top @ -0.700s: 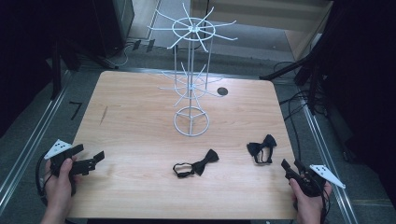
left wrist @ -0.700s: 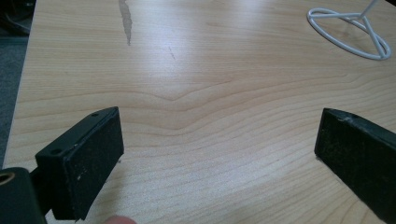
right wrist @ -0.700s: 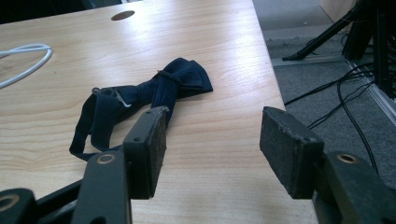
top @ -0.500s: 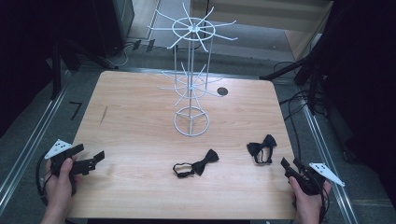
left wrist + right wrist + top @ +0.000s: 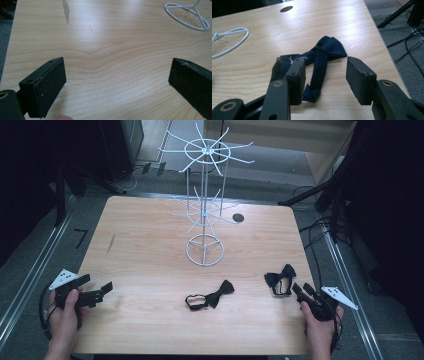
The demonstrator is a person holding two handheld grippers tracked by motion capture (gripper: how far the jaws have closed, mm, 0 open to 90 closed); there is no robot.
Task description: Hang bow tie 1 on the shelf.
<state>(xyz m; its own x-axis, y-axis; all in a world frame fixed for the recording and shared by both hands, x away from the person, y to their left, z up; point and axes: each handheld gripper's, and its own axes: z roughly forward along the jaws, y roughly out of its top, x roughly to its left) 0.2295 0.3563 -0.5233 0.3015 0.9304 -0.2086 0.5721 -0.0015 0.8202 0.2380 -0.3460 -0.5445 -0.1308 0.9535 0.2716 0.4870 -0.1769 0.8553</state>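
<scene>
Soft dark bow tie [image 5: 319, 65] crumpled near table edge [image 5: 384, 47] — right gripper [image 5: 325, 75] spread, straddling it; left gripper [image 5: 117, 82] spread over bare woodgrain.

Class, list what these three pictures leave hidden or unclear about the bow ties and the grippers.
- Near bow tie, right gripper view: its left part is hidden behind the right gripper jaw; contact with the pads is unclear.
- Middle bow tie, high view: too small to show its clasp.
- Left gripper, left gripper view: the right jaw is cut off by the frame edge.
</scene>
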